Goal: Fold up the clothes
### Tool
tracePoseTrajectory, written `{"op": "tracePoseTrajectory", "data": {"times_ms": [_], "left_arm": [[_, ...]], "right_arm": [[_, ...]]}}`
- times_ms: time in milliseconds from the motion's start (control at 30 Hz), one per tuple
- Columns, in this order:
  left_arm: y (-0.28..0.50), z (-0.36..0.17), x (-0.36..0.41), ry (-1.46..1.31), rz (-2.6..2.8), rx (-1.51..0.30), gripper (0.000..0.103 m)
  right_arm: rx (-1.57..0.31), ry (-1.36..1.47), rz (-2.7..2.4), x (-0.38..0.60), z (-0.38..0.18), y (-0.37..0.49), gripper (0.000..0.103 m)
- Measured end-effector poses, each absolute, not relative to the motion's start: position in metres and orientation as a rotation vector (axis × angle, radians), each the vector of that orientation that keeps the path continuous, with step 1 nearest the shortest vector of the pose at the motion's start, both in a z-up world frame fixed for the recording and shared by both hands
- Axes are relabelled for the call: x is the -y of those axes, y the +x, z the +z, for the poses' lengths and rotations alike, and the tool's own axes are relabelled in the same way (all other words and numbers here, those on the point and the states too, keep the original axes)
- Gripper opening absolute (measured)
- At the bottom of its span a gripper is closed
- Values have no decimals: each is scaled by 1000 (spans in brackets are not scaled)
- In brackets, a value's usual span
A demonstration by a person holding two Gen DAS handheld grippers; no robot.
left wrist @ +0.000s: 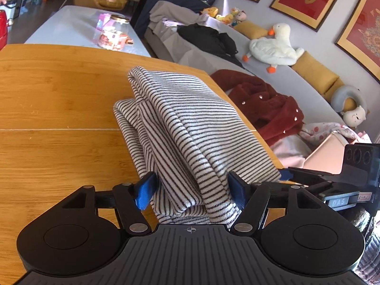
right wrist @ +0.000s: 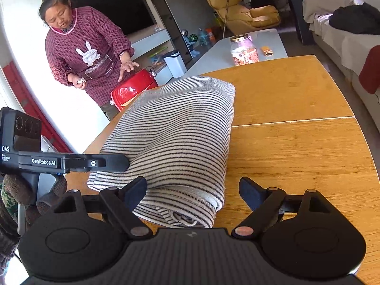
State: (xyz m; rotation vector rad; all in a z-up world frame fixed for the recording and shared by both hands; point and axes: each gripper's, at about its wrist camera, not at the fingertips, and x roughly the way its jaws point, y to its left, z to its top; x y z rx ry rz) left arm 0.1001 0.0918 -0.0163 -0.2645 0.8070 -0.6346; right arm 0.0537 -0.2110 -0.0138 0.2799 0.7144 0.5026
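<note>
A black-and-white striped garment [left wrist: 180,128] lies folded in a thick bundle on the wooden table [left wrist: 59,123]. My left gripper [left wrist: 192,187] is open, and the near end of the bundle lies between its blue fingers [left wrist: 146,190]. In the right wrist view the same garment [right wrist: 175,140] lies folded, its near end between the fingers of my open right gripper [right wrist: 193,194]. The left gripper's body [right wrist: 71,162] rests against the garment's left side. The right gripper's body [left wrist: 332,178] shows at the right of the left wrist view.
A person in a maroon smock [right wrist: 83,52] stands beyond the table's far left with a red case [right wrist: 133,90]. A glass jar [right wrist: 244,51] stands on a grey low table [left wrist: 78,23]. A sofa [left wrist: 261,71] with clothes and plush toys runs along the table's side.
</note>
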Motion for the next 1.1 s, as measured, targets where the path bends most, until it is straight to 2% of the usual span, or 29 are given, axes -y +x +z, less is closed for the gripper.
{"op": "tracePoseTrajectory", "data": {"times_ms": [167, 233, 333, 533, 600, 667, 733, 833, 900, 1067, 1100], "left_arm": [[97, -19, -90, -244, -640, -789, 73], [98, -20, -92, -253, -643, -790, 73], [99, -23, -95, -263, -650, -791, 75], [102, -27, -98, -271, -670, -790, 76], [103, -28, -98, -273, -677, -789, 76], [104, -30, -100, -276, -679, -790, 77], [105, -33, -103, -285, -672, -794, 78], [104, -36, -109, -291, -678, -796, 78], [103, -36, -109, -272, -683, -791, 79], [105, -34, -109, -281, -673, -783, 79], [106, -34, -111, -301, -670, -782, 79]], "right_arm": [[-694, 349, 500, 213, -4, 64, 91], [-712, 340, 490, 207, -6, 70, 86], [-747, 361, 492, 198, -10, 80, 86], [-759, 387, 486, 195, -3, 122, 89], [-822, 382, 516, 192, -7, 147, 94], [-892, 397, 555, 188, -16, 168, 95], [-909, 398, 601, 181, -17, 175, 81], [-798, 393, 700, 178, 6, 163, 64], [-739, 426, 772, 182, 19, 161, 62], [-761, 136, 537, 165, 10, 170, 65], [-750, 112, 508, 164, 8, 168, 77]]}}
